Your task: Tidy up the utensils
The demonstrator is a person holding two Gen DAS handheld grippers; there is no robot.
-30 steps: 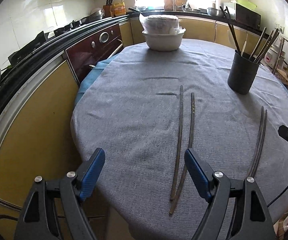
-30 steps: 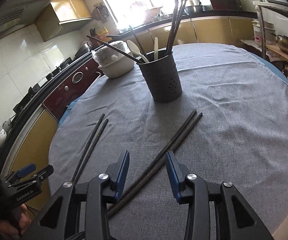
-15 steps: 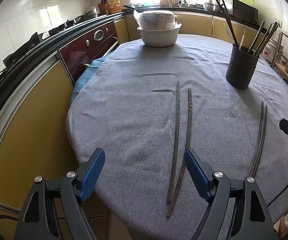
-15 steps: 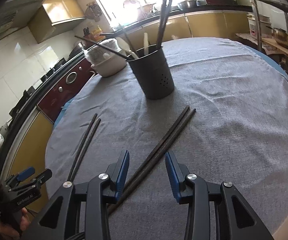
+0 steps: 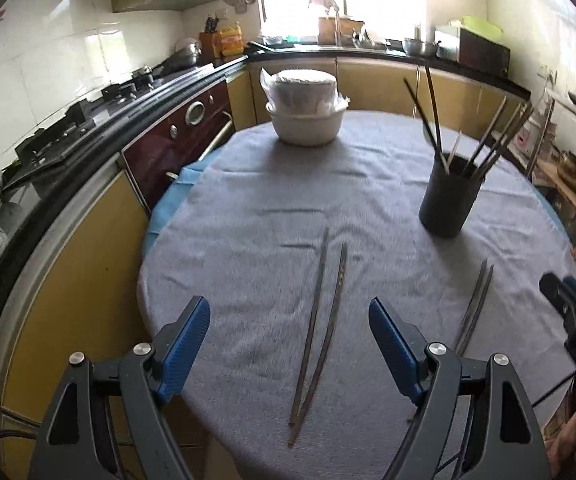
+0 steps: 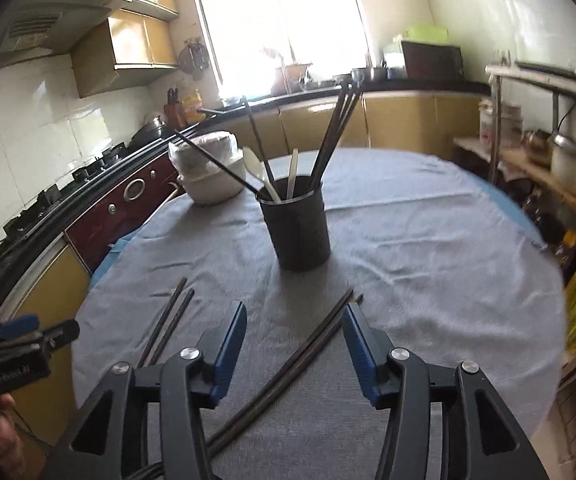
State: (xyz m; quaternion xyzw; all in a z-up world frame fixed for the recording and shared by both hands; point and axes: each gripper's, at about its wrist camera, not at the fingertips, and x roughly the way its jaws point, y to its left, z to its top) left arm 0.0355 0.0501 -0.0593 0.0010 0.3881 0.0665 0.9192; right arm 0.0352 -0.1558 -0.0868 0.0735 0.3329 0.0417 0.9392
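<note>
Grey tablecloth [image 5: 248,208]: two chopstick pairs [image 5: 319,328] [image 6: 284,368], one holder [image 6: 295,232], one bowl [image 5: 305,128].

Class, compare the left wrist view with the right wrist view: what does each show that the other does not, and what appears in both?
Only the left wrist view shows the left gripper head-on, jaws open and empty. Only the right wrist view shows the white spoon in the black holder, and the right gripper head-on, jaws just opened wider, nothing gripped. Both show the holder, the white bowl, the grey tablecloth and two pairs of chopsticks lying flat.
</note>
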